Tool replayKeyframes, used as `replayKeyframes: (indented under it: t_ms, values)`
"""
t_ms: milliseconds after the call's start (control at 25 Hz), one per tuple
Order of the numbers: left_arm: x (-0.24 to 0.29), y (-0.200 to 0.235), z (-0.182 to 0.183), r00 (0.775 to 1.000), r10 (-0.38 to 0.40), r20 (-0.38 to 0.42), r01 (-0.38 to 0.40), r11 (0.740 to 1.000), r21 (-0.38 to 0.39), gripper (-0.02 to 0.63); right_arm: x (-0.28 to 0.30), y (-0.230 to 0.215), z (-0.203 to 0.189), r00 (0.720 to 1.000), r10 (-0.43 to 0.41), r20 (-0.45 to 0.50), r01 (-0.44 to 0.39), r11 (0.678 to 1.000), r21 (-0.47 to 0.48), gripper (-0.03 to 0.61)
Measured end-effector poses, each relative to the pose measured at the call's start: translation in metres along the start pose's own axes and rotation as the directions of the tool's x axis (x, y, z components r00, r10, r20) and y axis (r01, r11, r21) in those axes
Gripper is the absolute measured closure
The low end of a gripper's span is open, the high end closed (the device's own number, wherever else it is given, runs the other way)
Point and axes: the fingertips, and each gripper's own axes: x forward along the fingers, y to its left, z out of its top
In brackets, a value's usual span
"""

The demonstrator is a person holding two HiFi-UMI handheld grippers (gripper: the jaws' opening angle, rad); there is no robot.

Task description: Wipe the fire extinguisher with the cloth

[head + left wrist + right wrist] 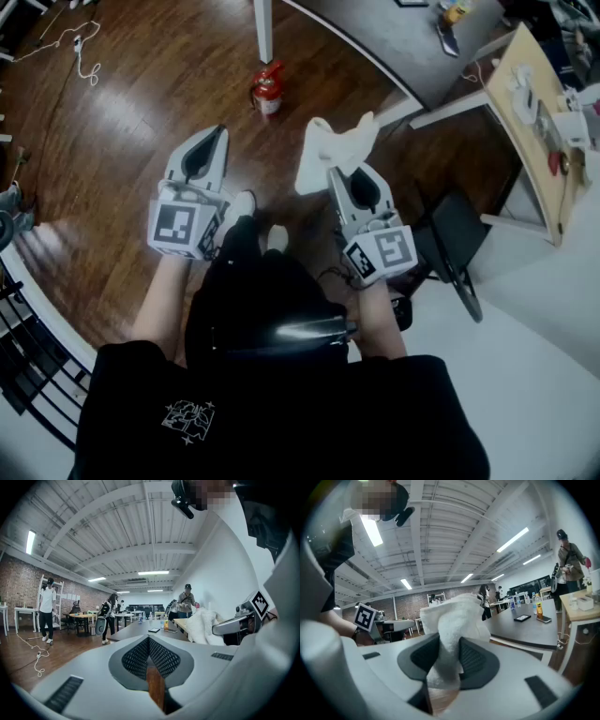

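Both arms reach forward and down, the left forearm (157, 309) and right forearm (380, 323) bare and roughly parallel, held apart. Left tongs (214, 133): jaws together, nothing between them. Right tongs (339, 171): jaws closed on a white cloth (323, 155) that bunches out beyond the tips.

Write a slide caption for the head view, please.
Right hand-held gripper holds white cloth; fire extinguisher stands on wooden floor ahead.

Wood floor (141, 112), brick wall (18, 588), grey tables (525, 625), ceiling strip lights (153, 573).
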Motion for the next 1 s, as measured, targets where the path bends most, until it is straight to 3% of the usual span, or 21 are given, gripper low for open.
replayKeyframes:
  t_ms: [240, 440, 680, 840, 1000]
  values:
    - [0.039, 0.022, -0.033, 1.000, 0.000, -0.030, 0.000, 1.000, 0.000, 0.612, 0.049, -0.030, -0.032, 0.999, 0.003, -0.044, -0.003, 1.000, -0.002, 0.437]
    - [0.086, 0.054, -0.095, 0.998, -0.020, -0.054, 0.021, 1.000, 0.021, 0.612, 0.103, -0.071, -0.099, 0.997, -0.005, -0.076, 0.006, 1.000, 0.011, 0.436]
    - [0.164, 0.104, -0.219, 0.995, -0.052, -0.087, 0.054, 0.998, 0.028, 0.612, 0.195, -0.136, -0.223, 0.994, 0.003, -0.110, -0.002, 1.000, 0.011, 0.436]
    - [0.218, 0.128, -0.314, 0.993, -0.081, -0.083, 0.084, 0.996, 0.028, 0.612, 0.266, -0.185, -0.313, 0.996, 0.026, -0.085, -0.023, 0.999, 0.031, 0.437]
    - [0.257, 0.148, -0.402, 0.993, -0.095, -0.063, 0.098, 0.994, 0.046, 0.612, 0.337, -0.227, -0.394, 0.996, 0.065, -0.061, -0.066, 0.998, -0.013, 0.440]
